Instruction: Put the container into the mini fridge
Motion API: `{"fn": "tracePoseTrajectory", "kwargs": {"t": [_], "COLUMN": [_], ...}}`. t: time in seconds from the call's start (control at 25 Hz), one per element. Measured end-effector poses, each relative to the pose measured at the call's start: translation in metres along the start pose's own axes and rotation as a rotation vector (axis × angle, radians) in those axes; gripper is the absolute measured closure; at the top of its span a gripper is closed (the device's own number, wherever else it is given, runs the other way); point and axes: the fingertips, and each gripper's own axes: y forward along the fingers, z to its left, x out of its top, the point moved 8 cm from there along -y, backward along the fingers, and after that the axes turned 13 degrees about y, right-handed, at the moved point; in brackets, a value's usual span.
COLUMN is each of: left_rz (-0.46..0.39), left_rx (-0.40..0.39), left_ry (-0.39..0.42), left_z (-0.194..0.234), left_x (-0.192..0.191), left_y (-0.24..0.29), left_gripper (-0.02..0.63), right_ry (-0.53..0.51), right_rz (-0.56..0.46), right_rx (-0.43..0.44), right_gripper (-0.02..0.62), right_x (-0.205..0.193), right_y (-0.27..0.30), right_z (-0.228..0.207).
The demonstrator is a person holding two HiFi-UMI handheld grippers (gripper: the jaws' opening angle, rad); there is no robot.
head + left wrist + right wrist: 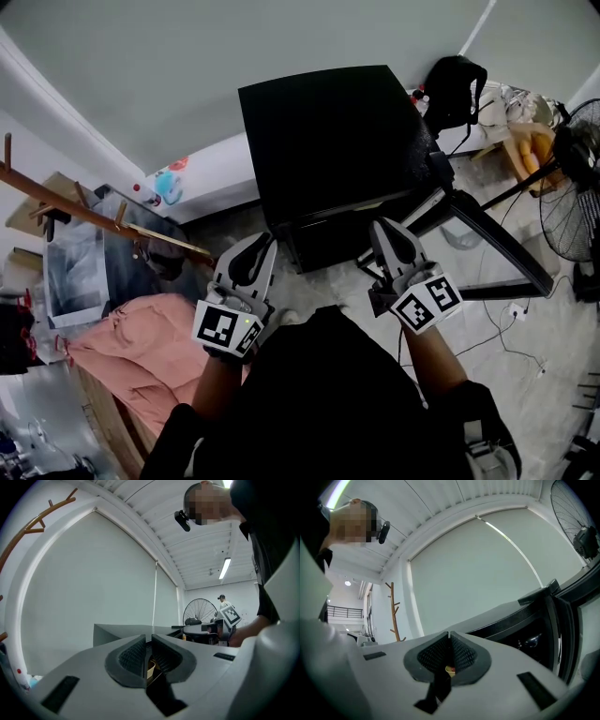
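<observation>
Both pairs of fingers are closed on nothing: the jaws of the left gripper [258, 244] stand together with only a thin slit between them, and those of the right gripper [389, 232] meet completely. The mini fridge [328, 131] lies straight ahead of both fingertips. Its dark opening faces them, and its door [497, 248] appears swung out on the right, beyond the right fingers. The right fingers look nearer to the opening than the left ones. I cannot find the container with certainty in any view. Only a small tan patch [150, 668] shows low behind the left jaws, and a yellowish speck [450, 670] behind the right ones, both too small to name. In my judgement, the next move depends first on finding the container, because neither gripper carries it now.
</observation>
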Motion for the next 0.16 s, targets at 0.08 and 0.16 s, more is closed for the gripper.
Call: {"fn": "tracePoseTrajectory", "kwargs": {"t": [0.08,0.16], "left_rz": [0.003,0.008], "left_rx": [-0.002,-0.003], "left_ry": [-0.002,-0.004], "left_z": [-0.0002,-0.0002], "left_x": [-0.0015,-0.0032], "left_y": [-0.0005,-0.0011], "left_gripper": [0.552,0.552], "right_ry": [-0.01,-0.016], "right_rz": [0.003,0.003], "right_rx": [0.005,0.009], "right_gripper": [0.554,0.554], "right_x": [0.0,0.0002], "right_y": [0.0016,0.0029], "right_z": [0.0011,0.0016]}}
